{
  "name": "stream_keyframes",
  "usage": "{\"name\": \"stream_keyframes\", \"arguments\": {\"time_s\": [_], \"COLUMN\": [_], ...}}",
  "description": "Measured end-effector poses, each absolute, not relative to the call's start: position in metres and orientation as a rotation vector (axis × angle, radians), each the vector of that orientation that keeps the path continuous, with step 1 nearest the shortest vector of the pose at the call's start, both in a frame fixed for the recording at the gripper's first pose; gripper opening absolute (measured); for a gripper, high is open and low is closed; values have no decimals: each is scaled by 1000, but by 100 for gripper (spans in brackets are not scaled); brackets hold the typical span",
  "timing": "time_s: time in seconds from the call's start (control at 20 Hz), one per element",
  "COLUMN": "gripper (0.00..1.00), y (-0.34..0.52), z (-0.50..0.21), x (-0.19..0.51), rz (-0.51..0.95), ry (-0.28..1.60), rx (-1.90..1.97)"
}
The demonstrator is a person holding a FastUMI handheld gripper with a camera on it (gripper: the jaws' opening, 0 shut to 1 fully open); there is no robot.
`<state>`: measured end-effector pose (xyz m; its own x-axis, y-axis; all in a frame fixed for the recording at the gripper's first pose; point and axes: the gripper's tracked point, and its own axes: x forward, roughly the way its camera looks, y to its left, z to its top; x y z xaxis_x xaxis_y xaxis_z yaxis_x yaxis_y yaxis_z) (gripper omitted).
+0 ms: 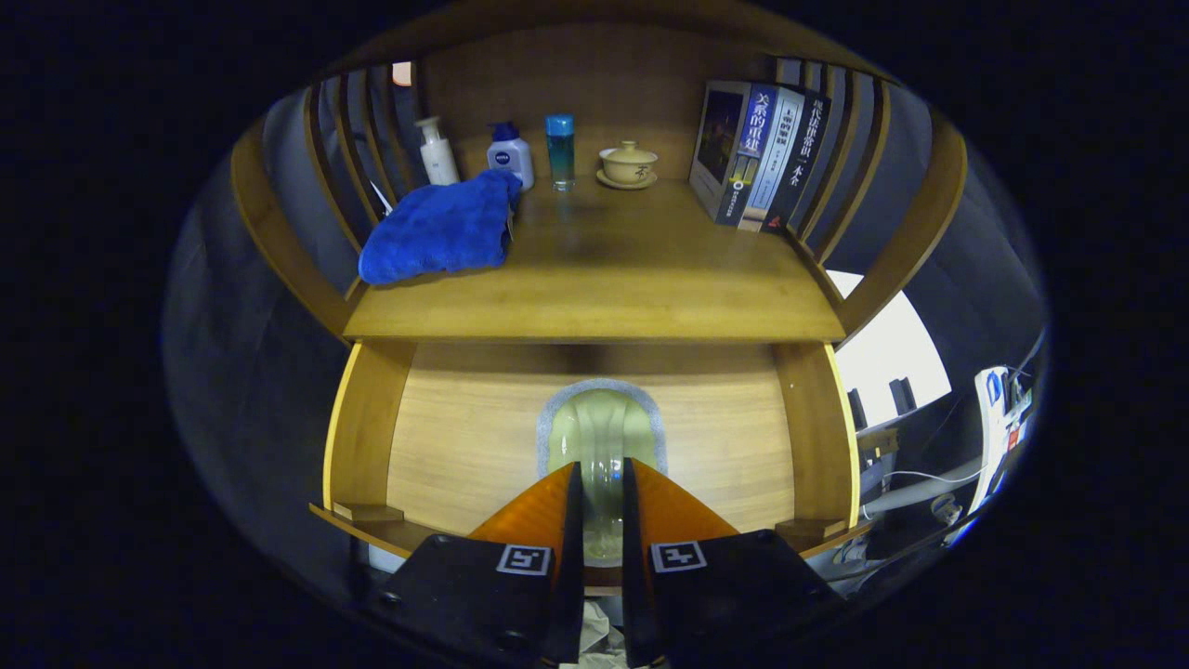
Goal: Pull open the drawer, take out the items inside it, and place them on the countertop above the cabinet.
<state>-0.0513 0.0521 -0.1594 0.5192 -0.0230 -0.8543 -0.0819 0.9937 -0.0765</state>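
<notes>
drawer: pulled out below the countertop, wooden floor bare apart from one item
item: clear glass jar with a pale greenish lid, lying in the middle of the drawer, lid end pointing away from the fingers
gripper: fingers at a narrow gap, one on each side of the jar's near end (looks like both press on the glass, jar runs on beyond the tips)
countertop: wooden surface directly above the drawer, middle part bare
towel: blue towel folded on the left of the countertop
back row: white pump bottle, blue-capped lotion bottle, blue tinted glass bottle, lidded tea bowl on a saucer, all standing apart from each other
books: upright, leaning at the right rear of the countertop
</notes>
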Motion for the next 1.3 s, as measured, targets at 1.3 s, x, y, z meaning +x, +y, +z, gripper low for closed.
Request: {"name": "stream_keyframes", "arguments": {"time_s": [1.3], "gripper": [25], "y": [58], "z": [-146], "x": [114], "rz": [-49], "ry": [980], "rx": [-43]}}
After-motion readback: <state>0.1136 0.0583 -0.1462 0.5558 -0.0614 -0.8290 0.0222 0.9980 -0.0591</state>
